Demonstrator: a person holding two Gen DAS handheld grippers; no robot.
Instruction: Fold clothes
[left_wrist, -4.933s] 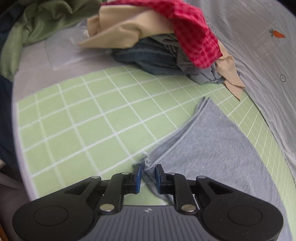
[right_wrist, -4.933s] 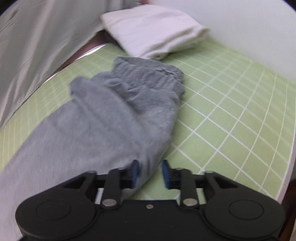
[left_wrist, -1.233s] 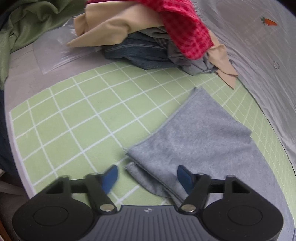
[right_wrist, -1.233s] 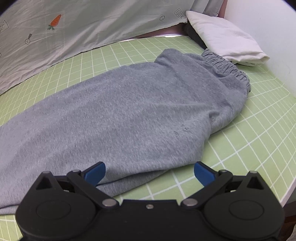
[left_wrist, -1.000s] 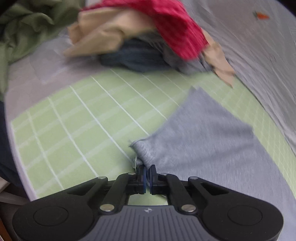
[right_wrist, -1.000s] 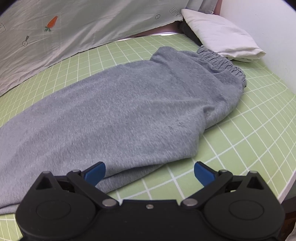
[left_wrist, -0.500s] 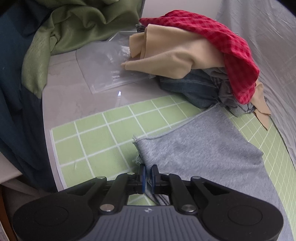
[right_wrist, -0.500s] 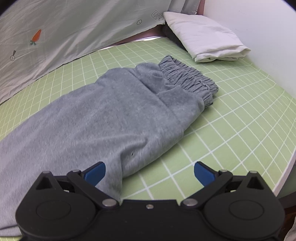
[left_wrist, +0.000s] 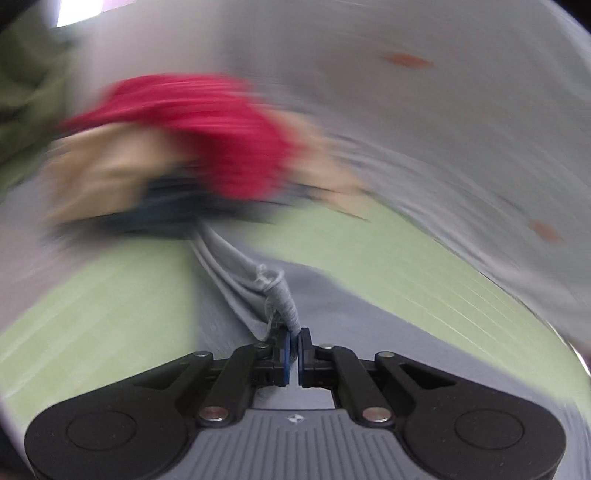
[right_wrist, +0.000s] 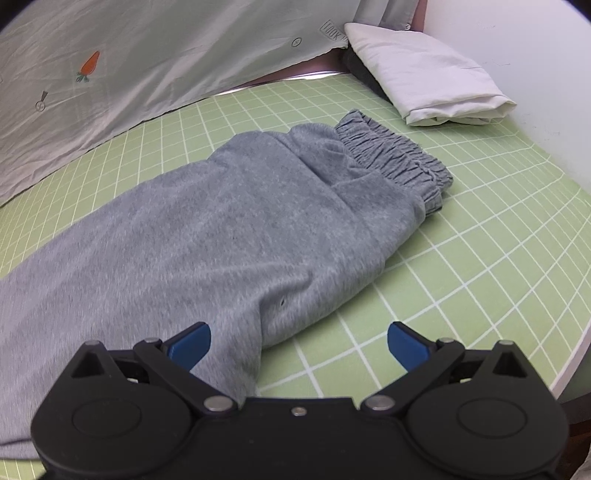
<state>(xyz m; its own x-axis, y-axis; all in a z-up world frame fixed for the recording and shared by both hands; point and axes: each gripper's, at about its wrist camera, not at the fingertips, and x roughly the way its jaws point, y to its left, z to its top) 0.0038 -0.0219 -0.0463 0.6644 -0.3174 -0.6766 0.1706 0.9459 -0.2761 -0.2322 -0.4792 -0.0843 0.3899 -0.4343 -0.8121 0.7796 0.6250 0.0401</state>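
Note:
Grey sweatpants (right_wrist: 229, 229) lie lengthwise on the green gridded mat (right_wrist: 498, 229), elastic waistband (right_wrist: 395, 158) at the far right. My right gripper (right_wrist: 298, 341) is open and empty, hovering over the near edge of the pants by the seat. In the blurred left wrist view my left gripper (left_wrist: 294, 343) is shut on the hem of the grey pant leg (left_wrist: 255, 291), which is lifted and bunched into a taut ridge running away from the jaws.
A pile of clothes with a red checked garment (left_wrist: 207, 136) on top lies beyond the leg end. A grey carrot-print sheet (right_wrist: 147, 55) borders the mat's far side. A folded white cloth (right_wrist: 424, 66) lies at the far right corner. The mat's edge (right_wrist: 576, 350) is close on the right.
My left gripper has closed on the pant hem, lifted it and is swinging fast, blurring its view. The waistband end has slid and bunched. My right gripper stays open.

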